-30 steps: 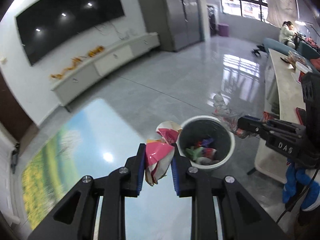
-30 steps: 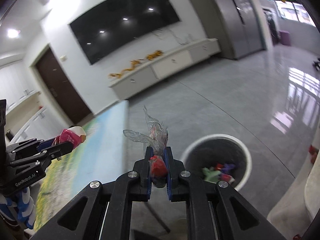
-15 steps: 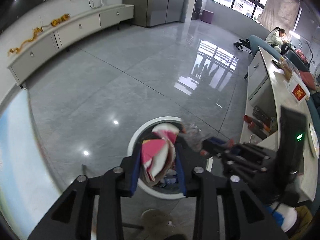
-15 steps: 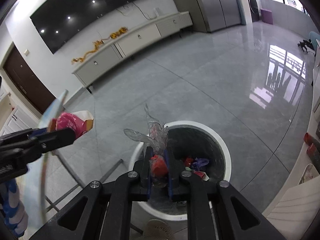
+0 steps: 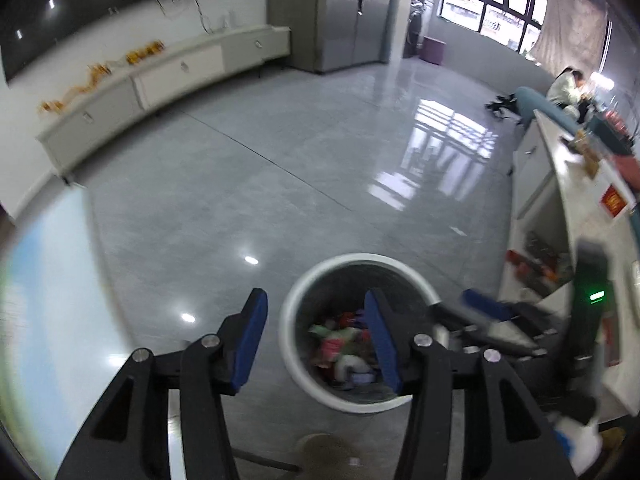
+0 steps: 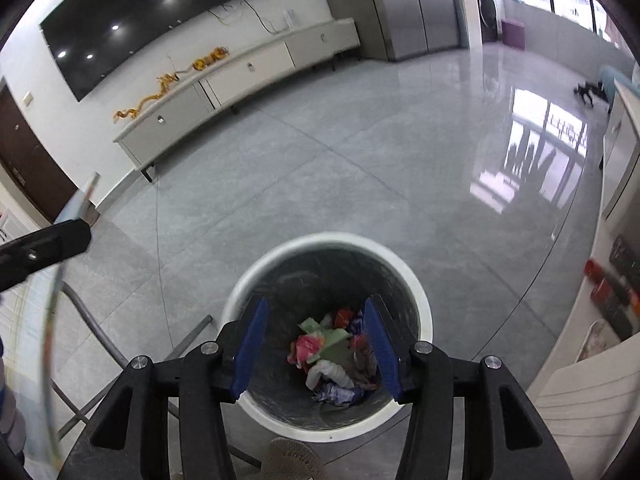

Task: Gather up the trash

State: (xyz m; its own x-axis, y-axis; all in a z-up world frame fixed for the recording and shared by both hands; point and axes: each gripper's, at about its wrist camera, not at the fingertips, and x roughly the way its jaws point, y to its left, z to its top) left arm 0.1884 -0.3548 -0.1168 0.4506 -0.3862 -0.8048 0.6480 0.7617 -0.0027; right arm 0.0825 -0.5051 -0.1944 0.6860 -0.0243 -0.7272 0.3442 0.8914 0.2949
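A round bin with a white rim (image 6: 256, 276) stands on the grey floor below both grippers; it also shows in the left wrist view (image 5: 304, 280). Crumpled wrappers (image 6: 332, 346), pink, green, red and white, lie at its bottom, and show blurred in the left wrist view (image 5: 340, 344). My right gripper (image 6: 314, 336) is open and empty right above the bin mouth. My left gripper (image 5: 316, 330) is open and empty above the bin's left part. The right gripper (image 5: 486, 314) shows in the left view beside the bin.
The table with a landscape print (image 5: 44, 280) lies to the left; its edge and metal legs (image 6: 92, 328) show in the right view. A white counter with items (image 5: 580, 200) stands on the right. A long white cabinet (image 6: 240, 76) lines the far wall. A person (image 5: 568, 88) sits far right.
Both grippers have opened over the bin. The pink and white wrapper has left the left gripper and the clear plastic with the red piece has left the right one.
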